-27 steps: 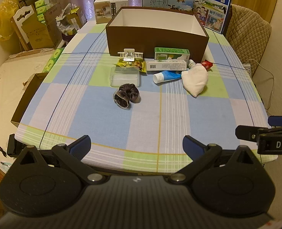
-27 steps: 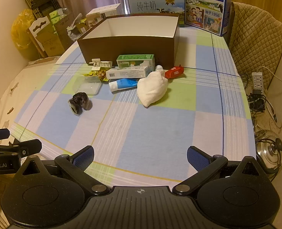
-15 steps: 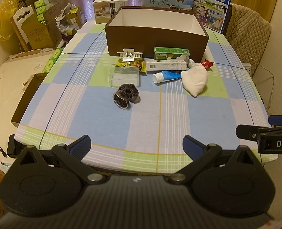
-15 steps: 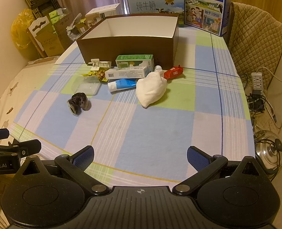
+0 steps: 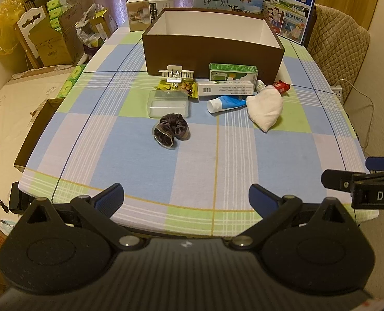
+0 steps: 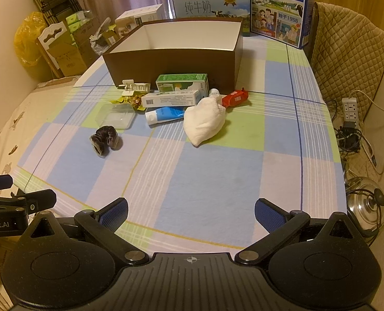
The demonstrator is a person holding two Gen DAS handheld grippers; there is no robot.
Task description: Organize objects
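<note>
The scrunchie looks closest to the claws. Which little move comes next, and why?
Probably the left claw reaches forward toward the dark scrunchie. Both claws are open and empty, it lies nearest of the loose things, apart from the pile, and the brown box behind looks empty.

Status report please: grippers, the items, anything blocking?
Left gripper and right gripper open, empty. Scrunchie, tube, pouch outside brown box. Path clear.
</note>
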